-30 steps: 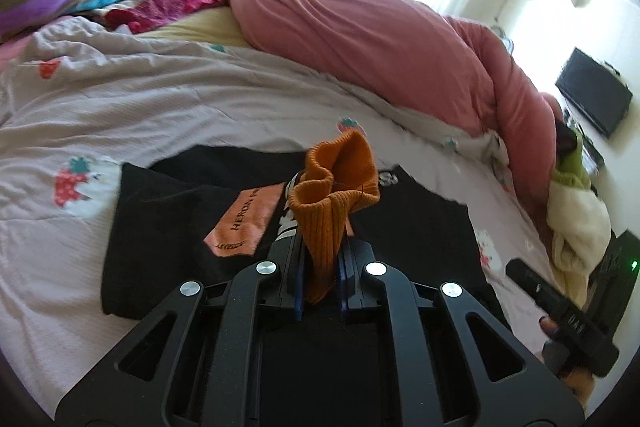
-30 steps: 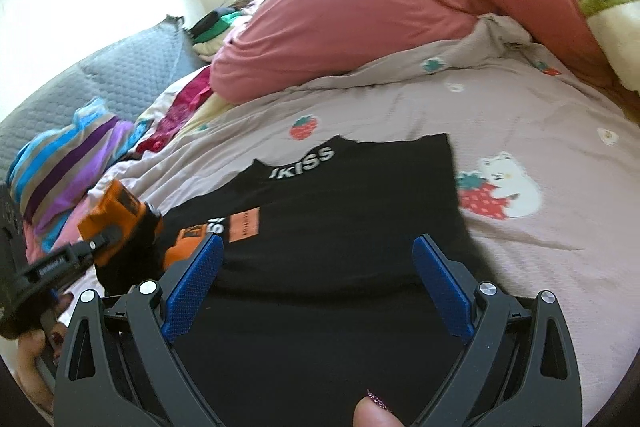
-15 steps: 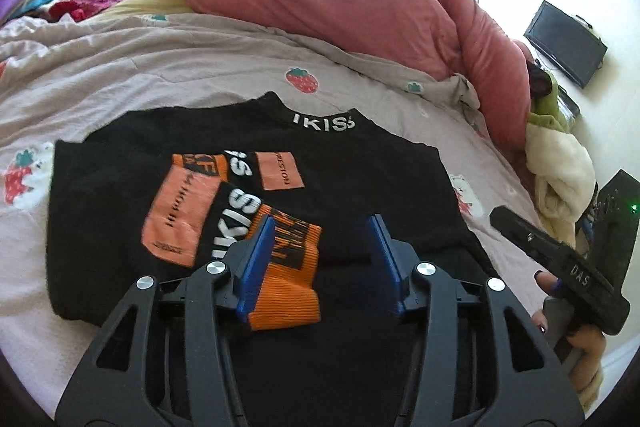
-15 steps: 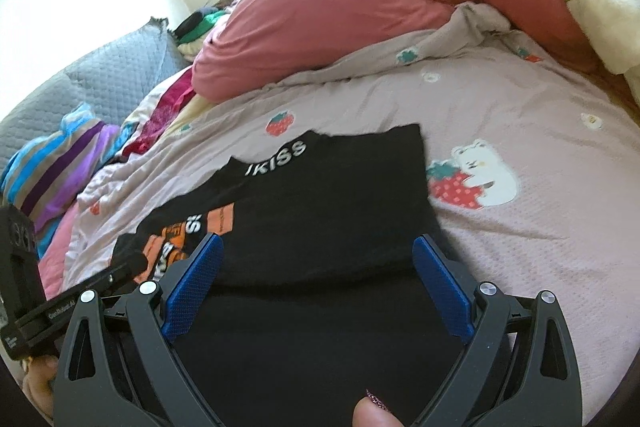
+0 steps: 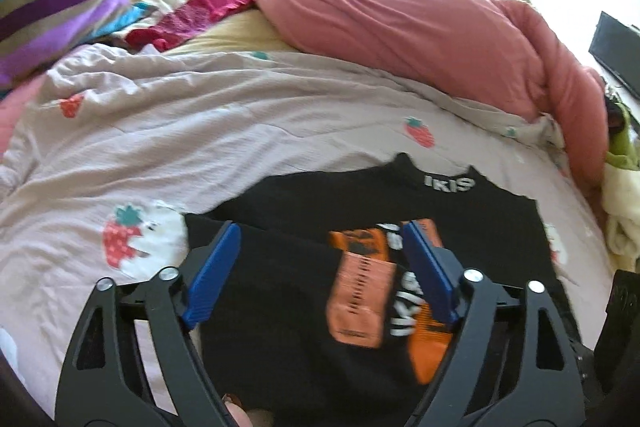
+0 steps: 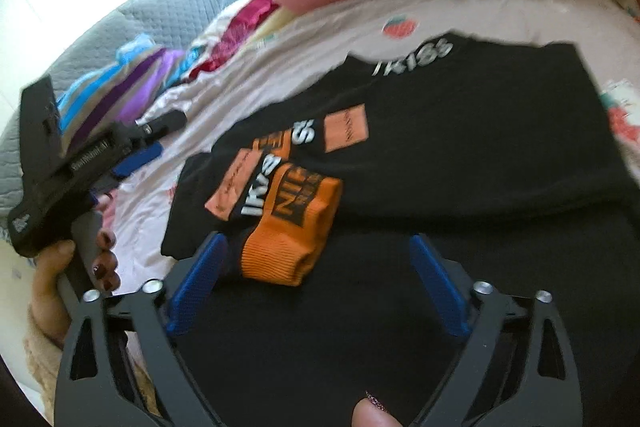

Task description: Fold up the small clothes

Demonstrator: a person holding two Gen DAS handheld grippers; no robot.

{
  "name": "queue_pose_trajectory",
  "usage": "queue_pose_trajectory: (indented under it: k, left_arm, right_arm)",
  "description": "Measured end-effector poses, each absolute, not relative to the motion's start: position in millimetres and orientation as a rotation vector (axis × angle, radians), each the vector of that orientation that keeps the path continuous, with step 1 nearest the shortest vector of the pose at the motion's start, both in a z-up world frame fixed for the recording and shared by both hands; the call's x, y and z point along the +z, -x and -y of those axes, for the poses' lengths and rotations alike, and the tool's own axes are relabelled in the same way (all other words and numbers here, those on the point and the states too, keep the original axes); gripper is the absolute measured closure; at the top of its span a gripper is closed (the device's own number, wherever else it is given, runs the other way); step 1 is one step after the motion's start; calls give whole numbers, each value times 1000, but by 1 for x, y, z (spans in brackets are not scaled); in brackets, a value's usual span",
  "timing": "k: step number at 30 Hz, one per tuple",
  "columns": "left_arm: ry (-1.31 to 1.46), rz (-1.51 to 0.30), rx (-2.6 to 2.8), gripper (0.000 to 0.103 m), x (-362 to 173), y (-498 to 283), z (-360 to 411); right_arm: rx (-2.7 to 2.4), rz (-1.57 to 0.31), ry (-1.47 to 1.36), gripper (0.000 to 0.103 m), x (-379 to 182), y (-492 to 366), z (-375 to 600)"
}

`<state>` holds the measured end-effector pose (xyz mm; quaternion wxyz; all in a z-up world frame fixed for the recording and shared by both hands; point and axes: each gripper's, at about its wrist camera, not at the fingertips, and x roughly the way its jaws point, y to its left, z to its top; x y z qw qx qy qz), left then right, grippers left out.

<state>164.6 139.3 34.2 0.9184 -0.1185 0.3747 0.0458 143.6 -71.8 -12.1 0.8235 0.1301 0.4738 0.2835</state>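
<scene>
A: Where was the black sweater (image 6: 460, 131)?

B: It lay flat on the bed (image 5: 240, 131), its orange cuff (image 6: 292, 227) on top. It looked soft and light.

A: And the grippers?

B: The left hand-held gripper (image 5: 320, 267) had just been opening, nothing between its jaws. The right hand-held gripper (image 6: 320, 283) was wide apart too, just closing a little. The cuff's thick edge looked best to pinch.

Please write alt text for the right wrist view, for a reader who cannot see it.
A black top with an orange cuff folded onto it lies flat on a bed. The open right gripper is above its near edge; at left, a hand holds the left gripper, open too.
</scene>
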Motion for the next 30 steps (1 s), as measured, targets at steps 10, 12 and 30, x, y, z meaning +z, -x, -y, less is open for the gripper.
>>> queue_pose_trajectory:
  k: [10,12,30]
  left_arm:
    - [332,-761,133,19,14,-145,-176]
    - [336,-746,147,19,16,-141,-182]
    - [501,-699,198,13,18,-125,-224]
  right_arm:
    - [552,-1047,-287,38,-37,-156,38]
    - [544,-1040,-291,50,-37,-158,36]
    - [725,-866,-119,88,13,-142,-9]
